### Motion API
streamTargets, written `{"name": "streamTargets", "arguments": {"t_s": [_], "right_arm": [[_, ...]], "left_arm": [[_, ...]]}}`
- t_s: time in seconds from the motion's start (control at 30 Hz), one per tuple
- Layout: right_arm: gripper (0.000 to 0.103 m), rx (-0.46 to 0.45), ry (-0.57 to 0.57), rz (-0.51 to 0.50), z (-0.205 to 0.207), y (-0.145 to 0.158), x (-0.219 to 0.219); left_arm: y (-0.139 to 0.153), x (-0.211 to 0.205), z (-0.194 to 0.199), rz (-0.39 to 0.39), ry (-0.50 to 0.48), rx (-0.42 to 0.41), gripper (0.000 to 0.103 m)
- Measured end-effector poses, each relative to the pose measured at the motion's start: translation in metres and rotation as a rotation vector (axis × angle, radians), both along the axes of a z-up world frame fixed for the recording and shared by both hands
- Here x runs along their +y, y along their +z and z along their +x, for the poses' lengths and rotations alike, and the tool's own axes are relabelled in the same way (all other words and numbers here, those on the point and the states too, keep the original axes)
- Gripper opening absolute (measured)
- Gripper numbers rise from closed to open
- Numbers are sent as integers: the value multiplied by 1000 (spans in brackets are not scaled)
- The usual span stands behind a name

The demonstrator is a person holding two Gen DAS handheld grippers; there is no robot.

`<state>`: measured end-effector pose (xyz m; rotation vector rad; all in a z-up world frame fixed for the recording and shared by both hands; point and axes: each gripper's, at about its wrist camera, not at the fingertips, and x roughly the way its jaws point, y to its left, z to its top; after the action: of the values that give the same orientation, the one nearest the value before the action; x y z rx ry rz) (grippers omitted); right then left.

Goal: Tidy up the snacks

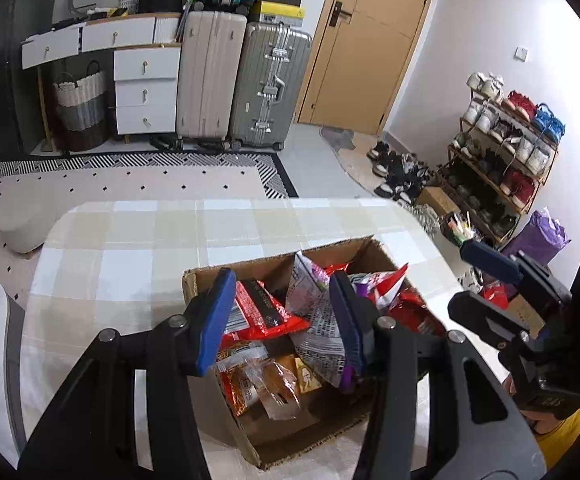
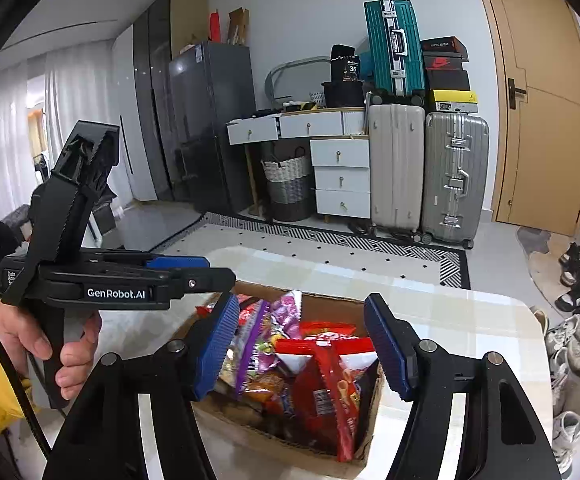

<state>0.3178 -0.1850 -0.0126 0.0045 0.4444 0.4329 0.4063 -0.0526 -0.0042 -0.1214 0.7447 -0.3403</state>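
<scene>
- Surface (image 1: 129, 248): checked cloth, bare on its left side; the cardboard box (image 1: 193, 284) stands toward its right, open-topped and holding all the snack packets in view.
- Left tongs (image 1: 285, 320): poised over the box, jaws partly apart. A red packet (image 1: 261, 312) and a white-and-purple packet (image 1: 314, 312) lie in the gap; the right pad seems to rest against the white-and-purple one, but I cannot tell whether anything is gripped.
- Right tongs (image 2: 302, 344): above the box, jaws set wide, nothing held; red packets (image 2: 326, 384) and a purple packet (image 2: 285, 316) sit below.
- Step in hand, as judged: a packet looks just dropped into the box, so this is mid-sort.
- Next move, as judged: pick one packet, descend squarely on its upstanding edge, close firmly; the foil is slippery and neighbours overlap.
</scene>
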Motion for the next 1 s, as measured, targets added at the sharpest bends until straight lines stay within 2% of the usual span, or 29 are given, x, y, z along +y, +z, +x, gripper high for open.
{"name": "streamTargets", "arguments": {"t_s": [0.13,0.33,0.4,0.43,0.53,0.63,0.73,0.83,0.9,1.0], "right_arm": [[66,-13,1,7,-10,11,1],[67,-24,-9,32,-36,35,1],[67,-39,-6,44,-49,46,1],[67,-48,-5,48,-58,53,2],[68,-83,3,53,-82,71,3],[76,-122,11,60,-109,91,5],[82,-173,23,58,-141,112,9],[90,-228,19,52,-173,132,12],[96,-256,17,58,-193,143,13],[101,-313,17,69,-229,160,14]], "left_arm": [[18,4,-21,9,24,-28,50],[54,6,-72,37,64,-124,64],[68,6,-94,38,70,-153,78],[73,6,-103,36,74,-163,80],[93,7,-136,14,71,-200,80],[115,9,-169,-2,68,-229,80],[139,11,-205,1,85,-279,85],[161,12,-237,15,104,-339,103],[174,16,-259,4,115,-384,102],[191,22,-295,-4,117,-423,102]]}}
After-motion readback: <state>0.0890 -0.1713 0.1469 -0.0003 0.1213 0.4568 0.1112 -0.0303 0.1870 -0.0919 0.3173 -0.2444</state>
